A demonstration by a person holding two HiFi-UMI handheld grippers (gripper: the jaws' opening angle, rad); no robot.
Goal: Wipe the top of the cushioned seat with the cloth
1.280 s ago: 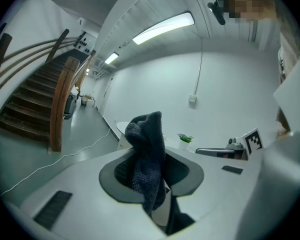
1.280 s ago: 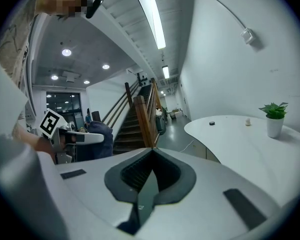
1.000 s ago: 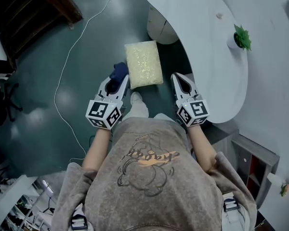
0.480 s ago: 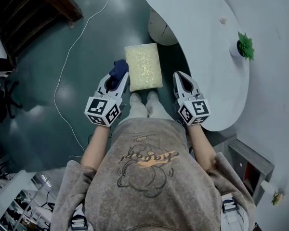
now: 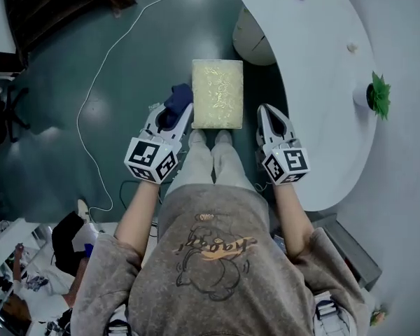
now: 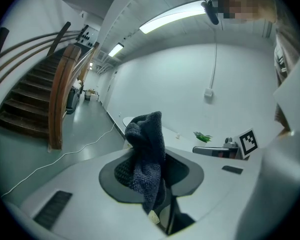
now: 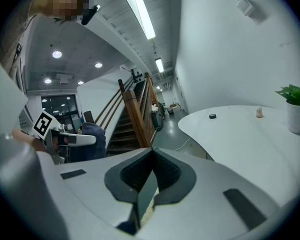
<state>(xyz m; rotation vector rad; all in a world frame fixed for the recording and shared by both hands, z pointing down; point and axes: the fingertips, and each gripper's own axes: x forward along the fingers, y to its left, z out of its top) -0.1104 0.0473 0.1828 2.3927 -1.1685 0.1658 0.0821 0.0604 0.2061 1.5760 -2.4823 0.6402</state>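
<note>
The cushioned seat (image 5: pixel 218 94), a pale yellow rectangle, stands on the dark green floor just ahead of the person's feet. My left gripper (image 5: pixel 178 112) hovers at the seat's left near corner, shut on a dark blue cloth (image 5: pixel 176 98). In the left gripper view the cloth (image 6: pixel 144 156) bunches up out of the left gripper (image 6: pixel 157 194). My right gripper (image 5: pixel 267 112) hangs to the right of the seat, apart from it. In its own view the right gripper (image 7: pixel 150 174) is shut with nothing between the pads.
A white curved table (image 5: pixel 322 82) runs close along the seat's right side, with a small potted plant (image 5: pixel 378 94) on it. A white cable (image 5: pixel 91 96) trails across the floor at left. Wooden stairs (image 7: pixel 135 114) rise at far left.
The person has stepped up to the seat, so both feet now stand at its near edge. Both grippers came along, keeping their places either side; the cloth stays held.
</note>
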